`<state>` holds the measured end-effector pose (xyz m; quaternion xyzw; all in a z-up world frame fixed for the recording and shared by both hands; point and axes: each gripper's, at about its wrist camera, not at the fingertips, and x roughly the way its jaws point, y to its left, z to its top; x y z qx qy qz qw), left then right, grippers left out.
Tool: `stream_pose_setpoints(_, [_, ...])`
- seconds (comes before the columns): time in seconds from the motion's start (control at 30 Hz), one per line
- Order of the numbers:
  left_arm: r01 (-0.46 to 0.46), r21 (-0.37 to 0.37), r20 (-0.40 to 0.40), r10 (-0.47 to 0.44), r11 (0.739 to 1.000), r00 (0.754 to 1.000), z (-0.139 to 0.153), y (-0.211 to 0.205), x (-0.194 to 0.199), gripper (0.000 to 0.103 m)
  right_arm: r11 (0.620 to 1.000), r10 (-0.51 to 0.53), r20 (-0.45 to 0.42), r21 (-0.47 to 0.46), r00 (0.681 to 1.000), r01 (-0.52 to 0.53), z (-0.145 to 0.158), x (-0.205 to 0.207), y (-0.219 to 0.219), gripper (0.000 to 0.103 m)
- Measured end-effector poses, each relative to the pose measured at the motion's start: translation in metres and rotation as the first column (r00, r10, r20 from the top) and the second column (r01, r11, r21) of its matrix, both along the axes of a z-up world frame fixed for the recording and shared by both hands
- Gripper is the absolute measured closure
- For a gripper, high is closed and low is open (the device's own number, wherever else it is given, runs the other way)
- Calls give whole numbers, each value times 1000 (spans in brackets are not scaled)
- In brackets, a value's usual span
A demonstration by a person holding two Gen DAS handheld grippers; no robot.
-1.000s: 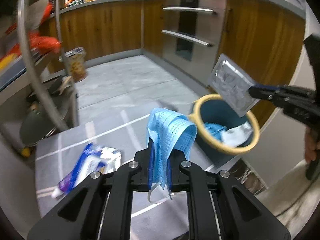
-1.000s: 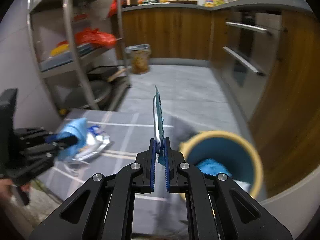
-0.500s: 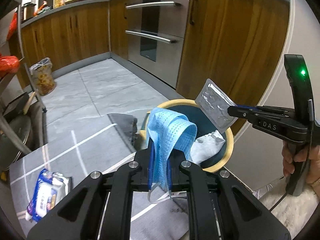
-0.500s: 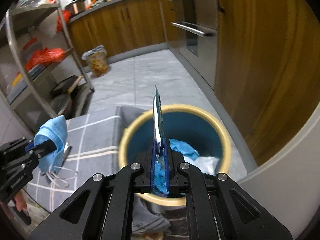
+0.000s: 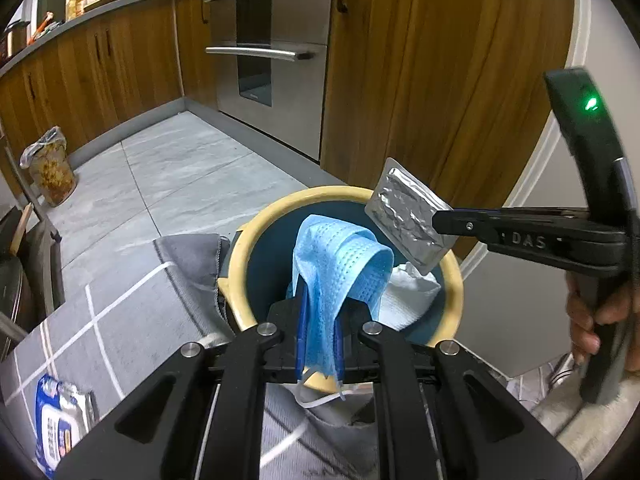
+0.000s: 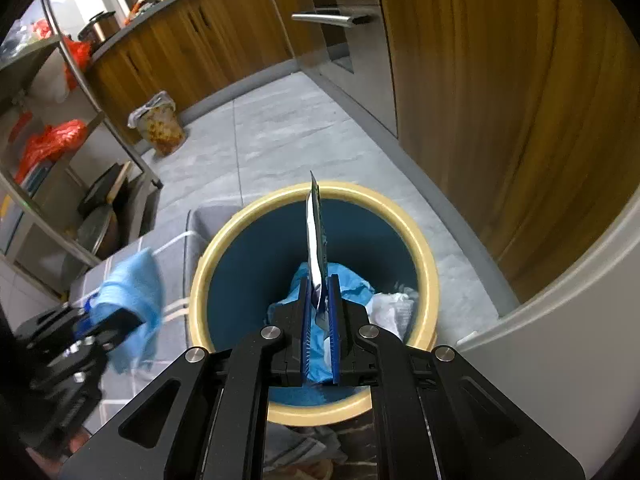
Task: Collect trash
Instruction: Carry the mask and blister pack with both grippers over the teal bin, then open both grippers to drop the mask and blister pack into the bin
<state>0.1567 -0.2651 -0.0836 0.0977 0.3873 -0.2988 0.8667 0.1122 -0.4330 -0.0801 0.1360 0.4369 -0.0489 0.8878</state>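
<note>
A round bin with a yellow rim (image 5: 256, 236) (image 6: 424, 256) and dark blue inside stands on the floor, holding blue and white trash (image 6: 384, 304). My left gripper (image 5: 319, 338) is shut on a blue face mask (image 5: 340, 256), held at the bin's near rim; the mask also shows in the right wrist view (image 6: 132, 288). My right gripper (image 6: 320, 320) is shut on a flat foil packet (image 6: 317, 232), edge-on above the bin's opening. In the left wrist view the packet (image 5: 408, 216) hangs over the bin's far right rim.
A grey rug with white lines (image 5: 120, 312) lies beside the bin, with a blue and white wrapper (image 5: 60, 420) on it. Wooden cabinets (image 5: 440, 80) and an oven (image 5: 272, 40) stand behind. A metal shelf rack (image 6: 60, 160) and a bagged floor bin (image 6: 160, 128) are to the left.
Both grippers have moved toward the bin. The mask now hangs over its near rim and the foil packet sits above its opening. Both stay shut on their items.
</note>
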Motion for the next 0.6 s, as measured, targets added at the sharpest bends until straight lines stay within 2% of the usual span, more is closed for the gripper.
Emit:
stream_pose_setpoints(0.2, [-10,17,-53,11,1000,999,-19,-8,13,88,1000,4,-12,-22,1000,-4,-4,3,0,93])
stream_pose_setpoints(0.3, [-9,36,-44,11,999,999,-22,-11,14,79,1000,-1,-12,-23,1000,0,-4,1,-2,91])
stream_pose_setpoints(0.47, [-24,34,-47,26,999,999,-22,-9,15,55,1000,-7,-14,-23,1000,6,-4,-1,-2,89])
stream_pose_setpoints(0.6, [-27,39,-36,28,999,999,-19,-8,13,49,999,-2,-14,-32,1000,1,-2,-2,0,88])
